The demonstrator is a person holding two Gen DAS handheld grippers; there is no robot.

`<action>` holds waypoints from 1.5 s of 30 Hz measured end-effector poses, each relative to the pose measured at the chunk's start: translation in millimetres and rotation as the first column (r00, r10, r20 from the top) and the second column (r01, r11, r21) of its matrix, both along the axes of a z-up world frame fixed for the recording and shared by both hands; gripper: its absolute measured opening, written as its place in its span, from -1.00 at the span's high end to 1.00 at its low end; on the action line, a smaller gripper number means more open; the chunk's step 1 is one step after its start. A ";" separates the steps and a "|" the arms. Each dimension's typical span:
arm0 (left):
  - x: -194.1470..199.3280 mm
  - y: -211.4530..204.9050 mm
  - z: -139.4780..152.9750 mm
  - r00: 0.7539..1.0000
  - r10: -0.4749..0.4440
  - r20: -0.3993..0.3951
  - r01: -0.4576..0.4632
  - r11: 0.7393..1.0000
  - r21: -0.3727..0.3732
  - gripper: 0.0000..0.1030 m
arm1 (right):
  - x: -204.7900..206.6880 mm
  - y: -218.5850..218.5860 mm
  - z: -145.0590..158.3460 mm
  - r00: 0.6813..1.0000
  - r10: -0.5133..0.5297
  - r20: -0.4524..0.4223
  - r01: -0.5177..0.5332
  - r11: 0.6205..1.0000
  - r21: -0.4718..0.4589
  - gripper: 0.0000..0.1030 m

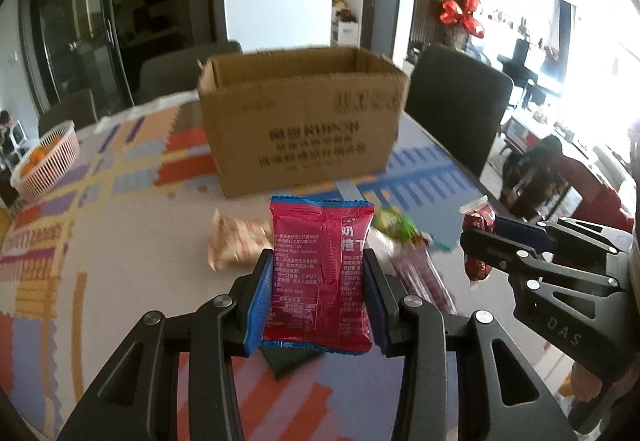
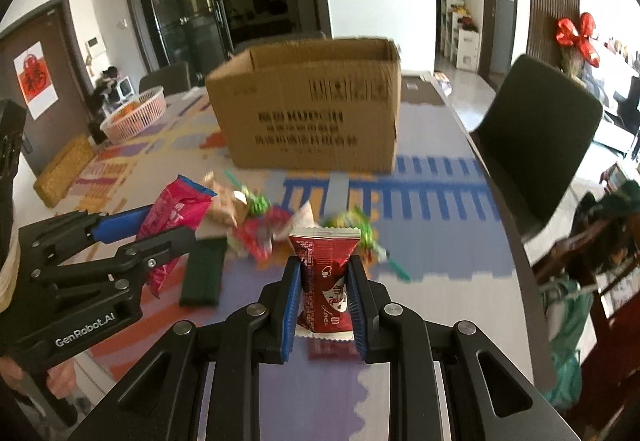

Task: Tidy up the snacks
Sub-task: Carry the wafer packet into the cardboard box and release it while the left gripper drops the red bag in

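Two grippers are up over the patterned tabletop (image 1: 120,241), each clamped on one snack. One pink-red packet (image 1: 320,273) stands upright between the blue pads of the left gripper (image 1: 318,297), its printed back facing the camera and its top edge rising above the fingertips; the right wrist view shows the same packet (image 2: 176,217) pinched in the left gripper (image 2: 140,237) at the near left. One dark red snack bar (image 2: 326,281) with a white crimped top is held upright in the right gripper (image 2: 324,293), jaws narrow around its middle; from the left wrist view that bar (image 1: 476,237) sits in the right gripper (image 1: 480,241) toward the near right edge. One open cardboard box (image 1: 300,121) stands toward the far middle of the tabletop, well beyond both held snacks, with dark printing on its near wall. Between box and grippers lies a loose pile of snacks (image 2: 256,217): at least one beige packet, one red one and two green-wrapped ones, though blur keeps the count uncertain. One dark green flat pack (image 2: 202,273) lies on the tabletop just beside the left gripper. One pink basket (image 2: 136,113) holding something orange rests near the far left edge. Two dark chairs show, one (image 2: 536,145) along the right edge.
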State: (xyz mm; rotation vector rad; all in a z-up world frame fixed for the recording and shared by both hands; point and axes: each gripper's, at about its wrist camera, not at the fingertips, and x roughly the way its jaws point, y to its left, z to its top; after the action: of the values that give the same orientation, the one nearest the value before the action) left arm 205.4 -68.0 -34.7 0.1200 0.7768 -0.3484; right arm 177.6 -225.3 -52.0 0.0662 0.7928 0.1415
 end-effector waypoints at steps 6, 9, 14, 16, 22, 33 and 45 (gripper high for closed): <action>26.3 4.2 23.1 0.997 0.026 0.072 -0.025 1.000 -0.005 0.19 | 28.9 0.8 22.9 0.998 -0.002 0.070 0.002 1.000 -0.003 0.54; 40.7 6.6 32.3 0.995 0.038 0.087 -0.036 0.999 -0.022 0.19 | 45.0 -0.1 35.8 0.994 -0.005 0.108 0.004 1.000 0.002 0.54; 60.2 5.7 48.7 0.989 0.049 0.139 -0.047 0.999 -0.021 0.19 | 69.4 0.8 52.3 0.989 -0.005 0.148 0.002 1.000 0.015 0.54; 69.0 5.1 55.0 0.987 0.052 0.153 -0.050 0.999 -0.019 0.19 | 80.7 1.2 59.3 0.986 -0.002 0.164 -0.001 1.000 0.018 0.54; 99.7 3.2 74.2 0.981 0.061 0.182 -0.062 0.998 0.000 0.19 | 113.9 0.9 84.0 0.980 -0.001 0.200 0.000 1.000 0.008 0.54; 156.6 -7.7 88.7 0.987 0.051 0.155 -0.054 0.998 0.013 0.19 | 178.0 -3.0 102.3 0.986 0.018 0.164 -0.023 0.999 0.023 0.54; 216.5 -13.4 58.9 0.998 0.064 -0.001 -0.064 0.998 0.024 0.19 | 234.0 -7.6 76.4 0.999 0.015 0.037 -0.016 1.000 0.022 0.54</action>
State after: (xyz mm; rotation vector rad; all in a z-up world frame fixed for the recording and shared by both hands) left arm 421.9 -81.4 24.2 0.1175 0.7850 -0.2789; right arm 411.6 -232.9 24.4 0.0784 0.7548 0.1663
